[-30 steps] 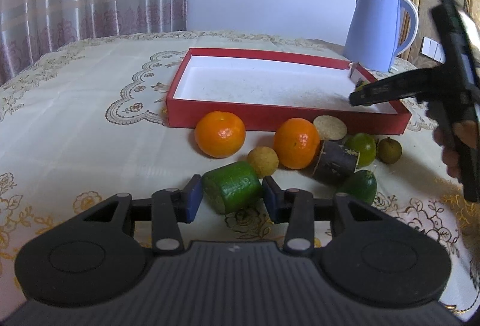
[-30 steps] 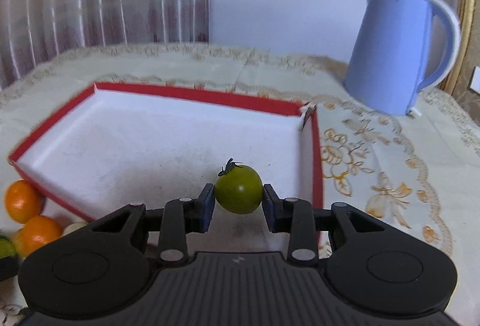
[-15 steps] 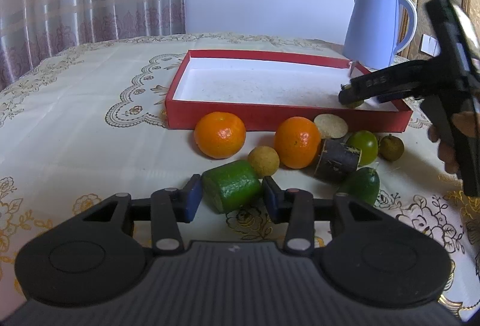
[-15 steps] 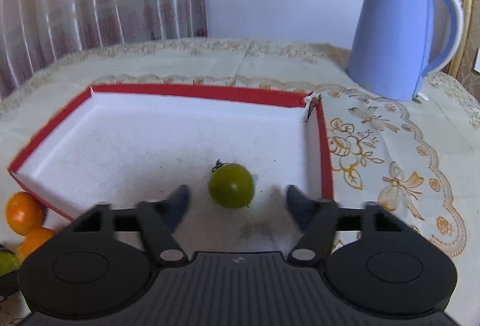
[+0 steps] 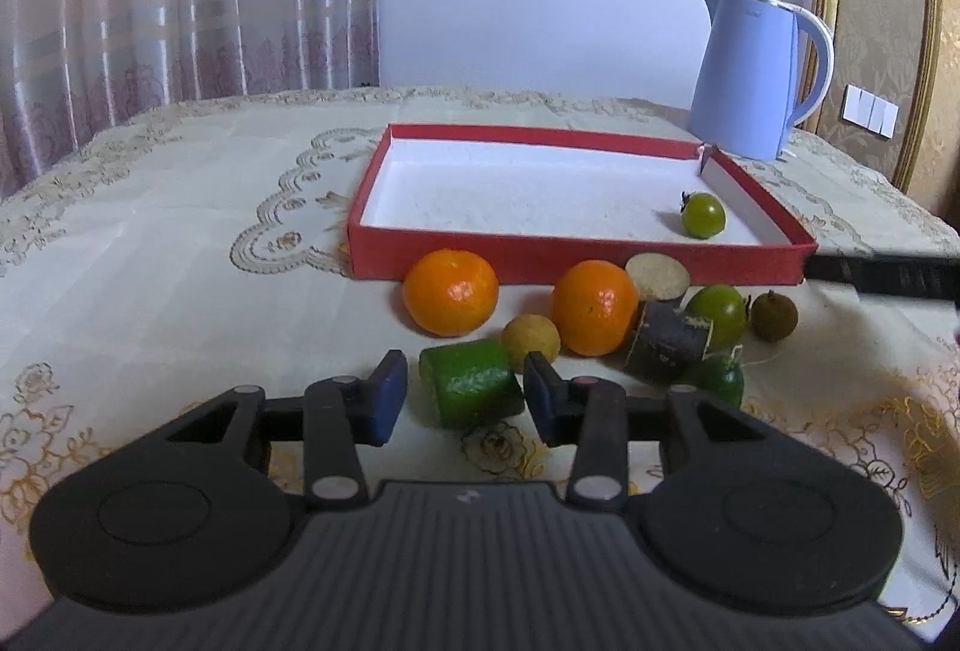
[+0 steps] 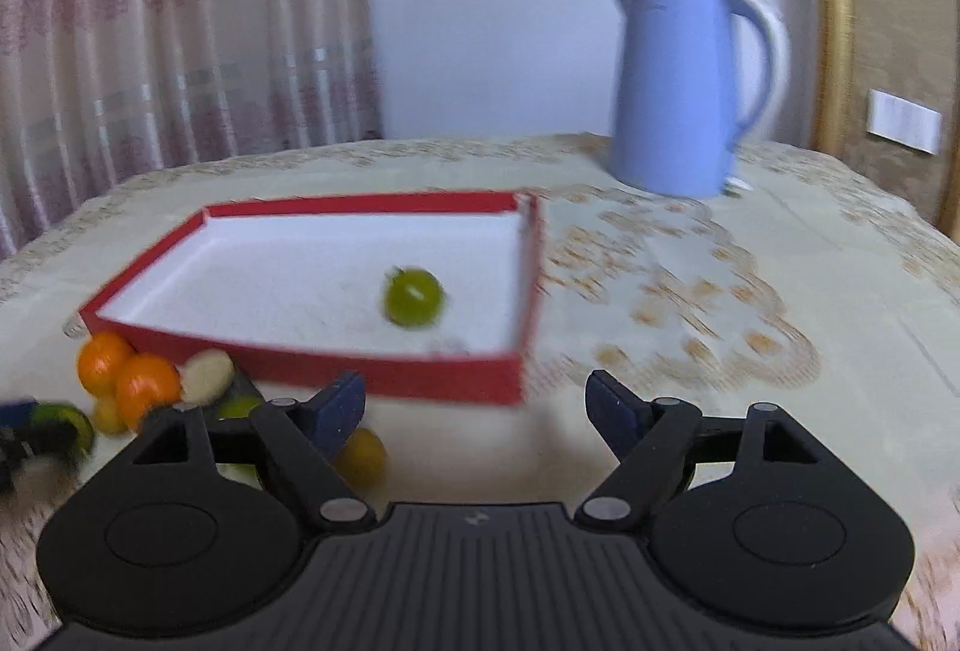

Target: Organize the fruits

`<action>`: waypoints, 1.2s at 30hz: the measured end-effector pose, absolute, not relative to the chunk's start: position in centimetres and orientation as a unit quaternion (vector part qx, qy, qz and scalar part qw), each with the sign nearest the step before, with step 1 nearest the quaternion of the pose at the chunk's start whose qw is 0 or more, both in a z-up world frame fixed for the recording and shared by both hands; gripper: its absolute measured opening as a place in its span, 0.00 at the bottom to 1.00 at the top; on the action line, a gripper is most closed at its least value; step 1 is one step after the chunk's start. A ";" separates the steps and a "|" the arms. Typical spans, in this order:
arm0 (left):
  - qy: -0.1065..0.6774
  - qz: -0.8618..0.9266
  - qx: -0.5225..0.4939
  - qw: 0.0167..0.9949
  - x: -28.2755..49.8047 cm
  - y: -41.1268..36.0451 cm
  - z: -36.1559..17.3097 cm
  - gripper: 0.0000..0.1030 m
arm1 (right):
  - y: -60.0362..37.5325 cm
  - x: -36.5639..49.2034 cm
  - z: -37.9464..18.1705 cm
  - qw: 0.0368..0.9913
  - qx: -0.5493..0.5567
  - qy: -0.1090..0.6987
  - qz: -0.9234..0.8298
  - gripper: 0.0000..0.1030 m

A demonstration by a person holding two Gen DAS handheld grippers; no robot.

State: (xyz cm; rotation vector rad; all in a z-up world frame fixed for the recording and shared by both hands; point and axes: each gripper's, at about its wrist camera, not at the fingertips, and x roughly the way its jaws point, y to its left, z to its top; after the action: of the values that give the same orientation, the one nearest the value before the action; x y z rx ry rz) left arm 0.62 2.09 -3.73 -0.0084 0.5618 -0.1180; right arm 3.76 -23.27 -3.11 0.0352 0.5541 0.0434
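Observation:
A red tray [image 5: 576,258] with a white floor lies on the table and holds one green tomato [image 5: 703,214], also in the right wrist view [image 6: 413,297]. In front of it lie two oranges [image 5: 451,291], a yellow ball [image 5: 531,340], a pale disc [image 5: 658,276], a dark cylinder [image 5: 669,344] and small green fruits [image 5: 717,308]. My left gripper [image 5: 465,399] stands around a green cylinder fruit [image 5: 471,382], its pads close beside it with small gaps. My right gripper [image 6: 477,408] is open and empty, in front of the tray's near wall [image 6: 360,369].
A blue kettle [image 5: 757,75] stands behind the tray's right corner, also in the right wrist view [image 6: 684,87]. A curtain hangs at the back left. The embroidered tablecloth [image 5: 150,255] spreads left of the tray. A yellow fruit [image 6: 363,456] lies under my right gripper's left finger.
My right gripper opened, left the green tomato in the tray and pulled back toward the table's front. My left gripper stayed around the green cylinder fruit.

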 end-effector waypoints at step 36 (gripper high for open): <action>0.283 -0.042 0.014 0.958 12.3 -1.0 0.0 0.37 | -23.5 4.0 -6.1 0.942 0.016 0.334 -0.038 1.00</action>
State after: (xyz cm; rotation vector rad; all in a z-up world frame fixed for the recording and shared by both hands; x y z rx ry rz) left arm 12.32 -0.96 0.02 0.0276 0.5747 -0.0847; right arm 3.96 -23.50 -6.10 0.0329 0.6823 -0.0776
